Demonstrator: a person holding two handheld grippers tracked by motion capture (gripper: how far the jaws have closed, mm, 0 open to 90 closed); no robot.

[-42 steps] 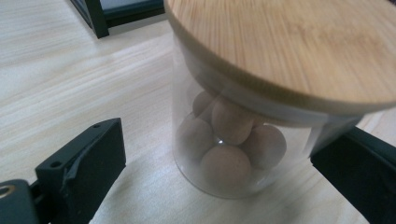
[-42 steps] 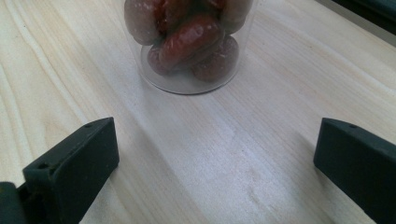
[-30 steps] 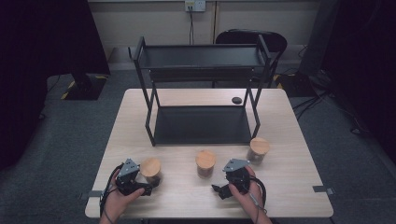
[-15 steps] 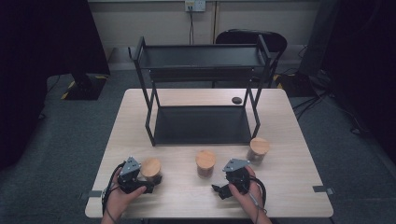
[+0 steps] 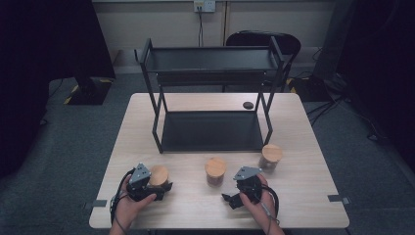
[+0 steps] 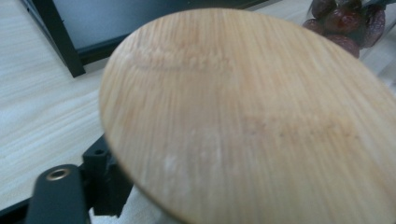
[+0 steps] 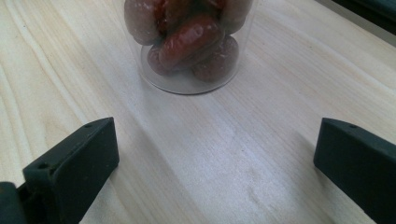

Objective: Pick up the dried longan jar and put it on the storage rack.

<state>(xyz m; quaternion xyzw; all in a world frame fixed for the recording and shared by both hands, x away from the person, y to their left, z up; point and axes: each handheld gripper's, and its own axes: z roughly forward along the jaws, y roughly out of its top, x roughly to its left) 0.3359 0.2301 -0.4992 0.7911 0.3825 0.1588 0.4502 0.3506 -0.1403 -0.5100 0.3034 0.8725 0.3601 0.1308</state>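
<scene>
Pale wood-grain worktop (image 5: 313, 196), rectangular, carrying a black metal two-tier shelf rack (image 5: 210, 98) at its far middle, with a small dark round object (image 5: 248, 105) just right of the rack's far right leg. Three clear jars with bamboo lids stand in a row along the near half: left jar (image 5: 158, 176) at the near left, middle jar (image 5: 215, 170) near the centre, right jar (image 5: 270, 155) farther right and slightly farther back, just off the rack's near right foot. Middle jar holds dark red, glossy fruits, seen through its glass in the right gripper view. Left gripper (image 5: 159, 187), held in the person's left hand (image 5: 131, 203), sits at the left jar with a jaw on either side of it; its own view looks down on the jar's round lid (image 6: 252, 121), and whether the jaws press the glass cannot be told. Right gripper (image 5: 230, 199), in the right hand (image 5: 257, 203), rests just near-right of the middle jar, jaws spread wide, empty, pointing towards it.
</scene>
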